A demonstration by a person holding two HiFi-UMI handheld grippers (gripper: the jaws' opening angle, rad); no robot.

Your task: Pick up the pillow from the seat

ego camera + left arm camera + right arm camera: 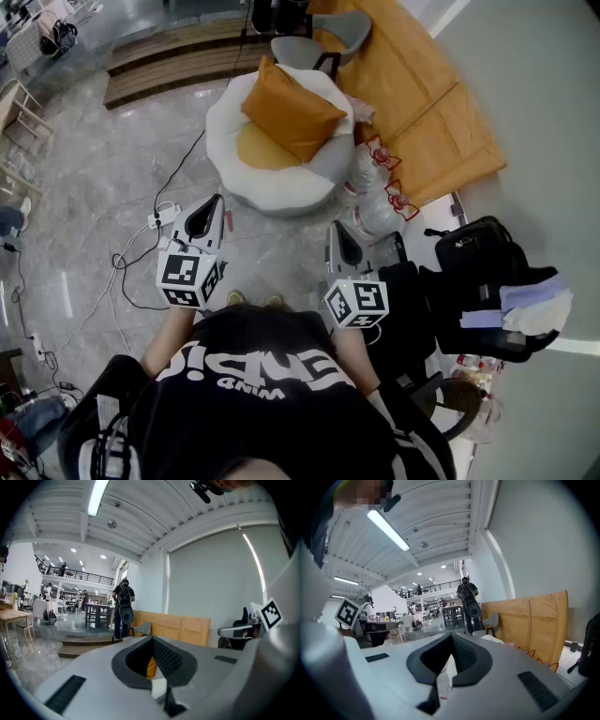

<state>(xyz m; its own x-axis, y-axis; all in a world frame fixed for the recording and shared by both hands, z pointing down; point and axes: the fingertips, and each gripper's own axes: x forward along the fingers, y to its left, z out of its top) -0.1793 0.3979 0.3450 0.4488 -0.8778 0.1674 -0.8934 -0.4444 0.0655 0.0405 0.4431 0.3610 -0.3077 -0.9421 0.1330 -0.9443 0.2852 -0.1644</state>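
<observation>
The orange square fabric pillow (292, 111) on the round white cushioned seat (281, 192) looks light and squashy, so pinch a corner. The left tongs (217, 201) and right tongs (338, 229) are closed and empty.

We seem to be in a large open-plan office or studio hall: a railed mezzanine (79, 577) overlooks work tables (96, 610), strip lights (96, 497) run along the ceiling, and a polished marble floor (103, 169) meets low wooden steps (169, 58).
</observation>
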